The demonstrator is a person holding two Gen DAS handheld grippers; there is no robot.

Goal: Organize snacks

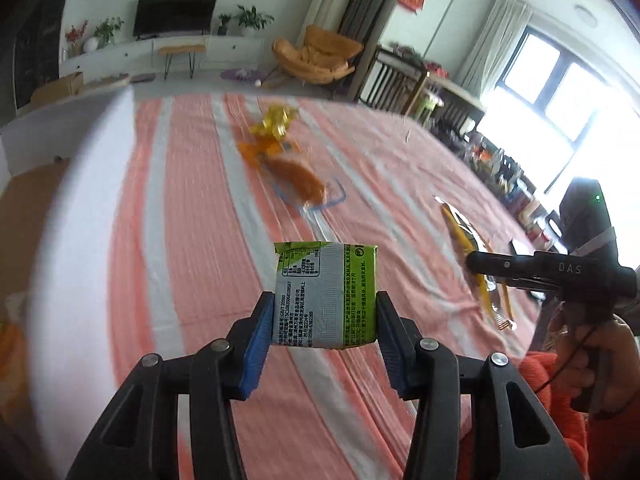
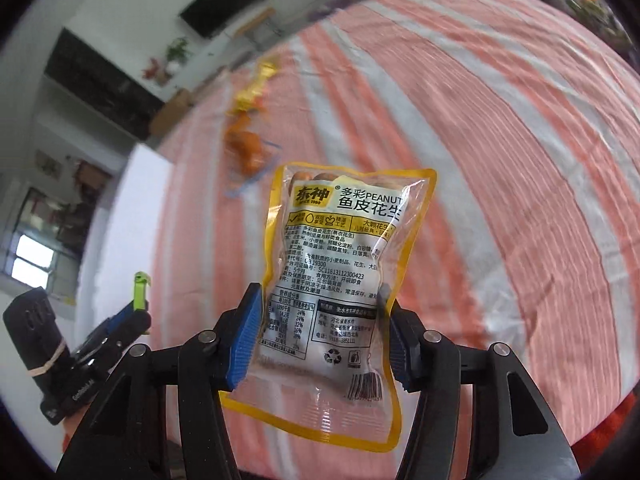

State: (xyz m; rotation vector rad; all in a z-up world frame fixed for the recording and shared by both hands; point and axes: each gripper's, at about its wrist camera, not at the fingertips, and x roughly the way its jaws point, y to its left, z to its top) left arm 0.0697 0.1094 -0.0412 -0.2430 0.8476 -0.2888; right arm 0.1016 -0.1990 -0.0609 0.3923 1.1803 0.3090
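Nearest in the left wrist view: left tongs (image 1: 325, 322) pinching a small green and silver packet (image 1: 326, 295) by its two sides, lifted clear of the striped cloth (image 1: 192, 208). In the right wrist view: right tongs (image 2: 321, 330) pinching a clear yellow-edged peanut bag (image 2: 340, 288) at its lower half, bag upright and also off the cloth. Both loads carried, neither set down.

Judging progress: roughly midway at best. Two snacks picked up, no box, tray or basket visible to receive them, so the drop-off spot cannot be told. Likely gathering toward the pile farther out.

Farther along the cloth, near the middle of the bed or bench (cannot tell which, only the pink and white covering shows): an orange snack in a clear wrapper with a blue edge (image 1: 308, 186), and just beyond it a heap of yellow wrappers (image 1: 274, 122), touching or nearly so, all blurred. Still lying loose, so still to be sorted.

Off to the side in the left view, the right tongs' black body with the peanut bag seen edge-on. Nothing on the cloth between the tongs and the pile; the only hazard looks like the two tools crowding each other if both head for the same spot.

Beyond the edge: a television (image 1: 176, 12), potted plants, an orange chair (image 1: 316, 56), a bright window (image 1: 560, 80).
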